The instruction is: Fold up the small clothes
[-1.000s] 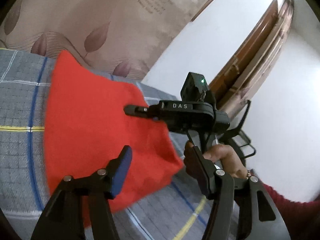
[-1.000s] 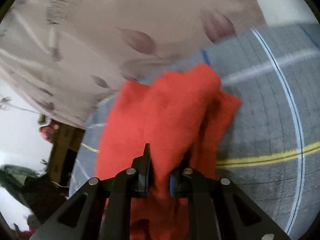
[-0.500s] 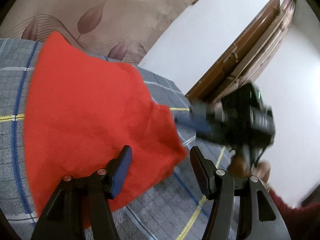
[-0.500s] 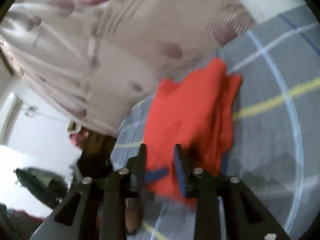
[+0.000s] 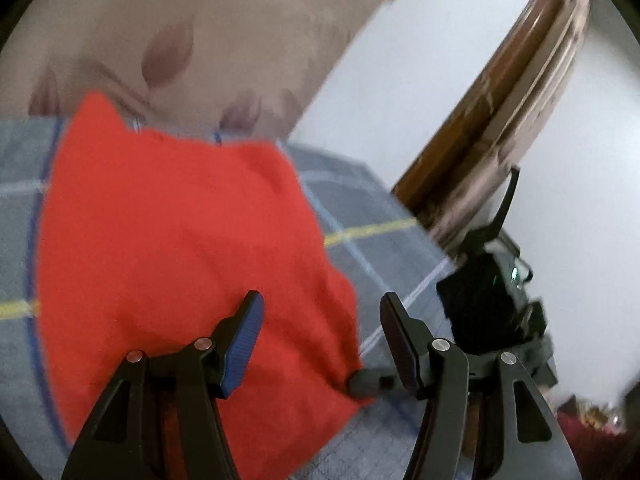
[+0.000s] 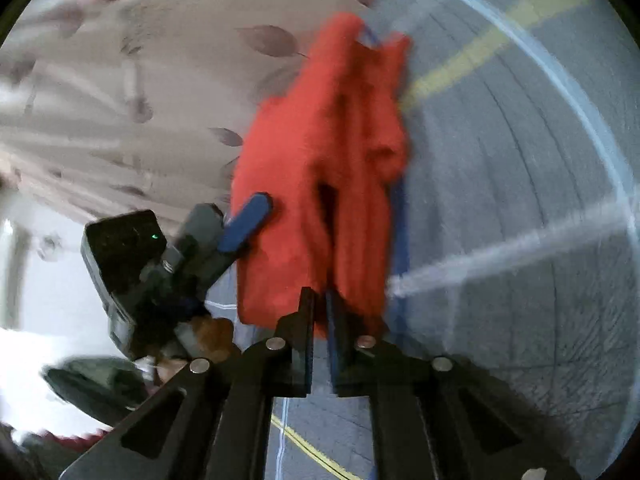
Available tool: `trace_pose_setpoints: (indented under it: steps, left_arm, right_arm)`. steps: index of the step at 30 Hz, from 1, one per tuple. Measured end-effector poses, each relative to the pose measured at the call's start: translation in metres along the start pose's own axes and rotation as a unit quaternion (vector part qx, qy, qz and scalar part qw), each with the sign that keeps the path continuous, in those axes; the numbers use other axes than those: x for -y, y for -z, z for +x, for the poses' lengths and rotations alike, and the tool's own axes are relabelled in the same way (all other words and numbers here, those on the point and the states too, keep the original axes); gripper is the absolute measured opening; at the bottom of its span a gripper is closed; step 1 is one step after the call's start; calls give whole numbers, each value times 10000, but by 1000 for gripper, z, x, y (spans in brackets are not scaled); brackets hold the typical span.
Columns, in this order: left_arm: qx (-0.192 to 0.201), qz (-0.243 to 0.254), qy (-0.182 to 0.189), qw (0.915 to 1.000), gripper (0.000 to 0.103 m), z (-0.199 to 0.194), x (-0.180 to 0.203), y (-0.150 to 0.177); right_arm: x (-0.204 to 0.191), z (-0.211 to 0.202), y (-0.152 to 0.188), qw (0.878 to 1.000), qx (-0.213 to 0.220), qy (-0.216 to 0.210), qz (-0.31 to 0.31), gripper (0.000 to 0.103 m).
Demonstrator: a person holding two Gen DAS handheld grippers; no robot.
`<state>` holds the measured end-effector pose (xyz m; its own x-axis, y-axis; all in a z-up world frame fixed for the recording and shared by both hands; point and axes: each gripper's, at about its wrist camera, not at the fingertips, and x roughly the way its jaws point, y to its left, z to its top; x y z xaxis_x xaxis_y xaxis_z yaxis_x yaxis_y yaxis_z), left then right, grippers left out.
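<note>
A red cloth point(image 5: 180, 248) lies on the grey checked bedsheet point(image 5: 372, 216), its far end against the curtain. My left gripper point(image 5: 322, 304) hovers open over the cloth's near right part, with nothing between its blue pads point(image 5: 244, 340). The right gripper point(image 5: 362, 384) reaches in low from the right, its tip at the cloth's near right corner. In the right wrist view the cloth point(image 6: 320, 152) looks bunched in long folds. There my right gripper point(image 6: 320, 304) is shut, with the cloth's near edge pinched between its fingers. The left gripper's blue pad point(image 6: 246, 222) rests beside the cloth's left edge.
A beige curtain with a leaf pattern point(image 5: 168, 52) hangs behind the bed. A brown wooden door frame point(image 5: 500, 112) and a white wall point(image 5: 580, 200) stand to the right. A hand point(image 6: 208, 332) holds the left gripper. Bare bedsheet point(image 6: 500, 200) spreads right of the cloth.
The right gripper left the middle of the cloth, swung out to the right, then came down to the near right corner and shut there. The left gripper shifted slightly over the cloth.
</note>
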<state>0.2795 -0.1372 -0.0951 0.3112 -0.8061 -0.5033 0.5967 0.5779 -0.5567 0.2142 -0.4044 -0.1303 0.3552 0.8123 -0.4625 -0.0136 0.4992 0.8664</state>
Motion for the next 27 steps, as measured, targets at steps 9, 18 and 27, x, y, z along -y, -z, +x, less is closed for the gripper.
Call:
trace_pose_setpoints:
  steps: [9,18,27]
  left_arm:
    - [-258,-162,219,9993,61,8,-5,12]
    - [-229,-297,356,9987,61,7,-10,14]
    - [-144,-476,592,9970,61,5,-18,15]
  right_arm:
    - [-55,-58,-27,9878,657,1014,-980,11]
    - [-138,48,-139,9376,382,1969,-2841,71]
    - [-69,91,-193,9359,-50,2685,-2281,72]
